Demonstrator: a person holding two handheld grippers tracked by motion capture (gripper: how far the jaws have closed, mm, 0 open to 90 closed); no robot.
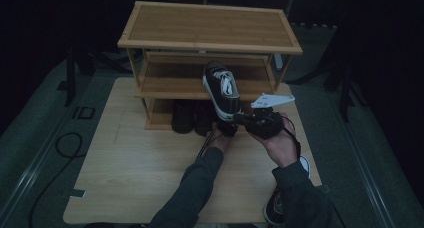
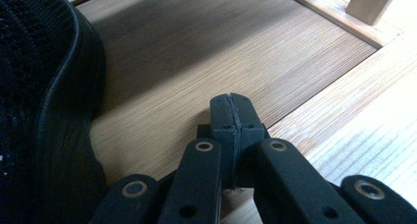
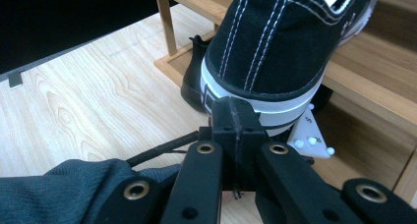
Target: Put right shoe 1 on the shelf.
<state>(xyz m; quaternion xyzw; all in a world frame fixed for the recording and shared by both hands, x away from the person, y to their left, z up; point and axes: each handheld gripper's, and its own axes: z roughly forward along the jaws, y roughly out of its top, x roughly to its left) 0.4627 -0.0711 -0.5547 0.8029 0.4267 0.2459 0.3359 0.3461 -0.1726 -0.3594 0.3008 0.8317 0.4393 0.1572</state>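
Observation:
A black-and-white sneaker (image 1: 221,89) leans tilted, toe over the rack's middle shelf (image 1: 170,80) and heel out in front. In the right gripper view its heel (image 3: 275,47) looms just beyond my right gripper (image 3: 235,108), whose jaws are pressed together with nothing between them; the tip sits at the white sole edge. My right gripper (image 1: 244,120) is held in a hand below the heel in the high view. My left gripper (image 1: 226,129) reaches low under the sneaker; its jaws (image 2: 232,113) are shut and empty over the bottom shelf (image 2: 221,47).
The bamboo shoe rack (image 1: 210,25) stands at the table's far side. Dark shoes (image 1: 183,117) sit on its bottom shelf, one (image 2: 44,111) close on the left of the left gripper view. Another sneaker (image 1: 274,208) lies by the right sleeve at the table's near edge.

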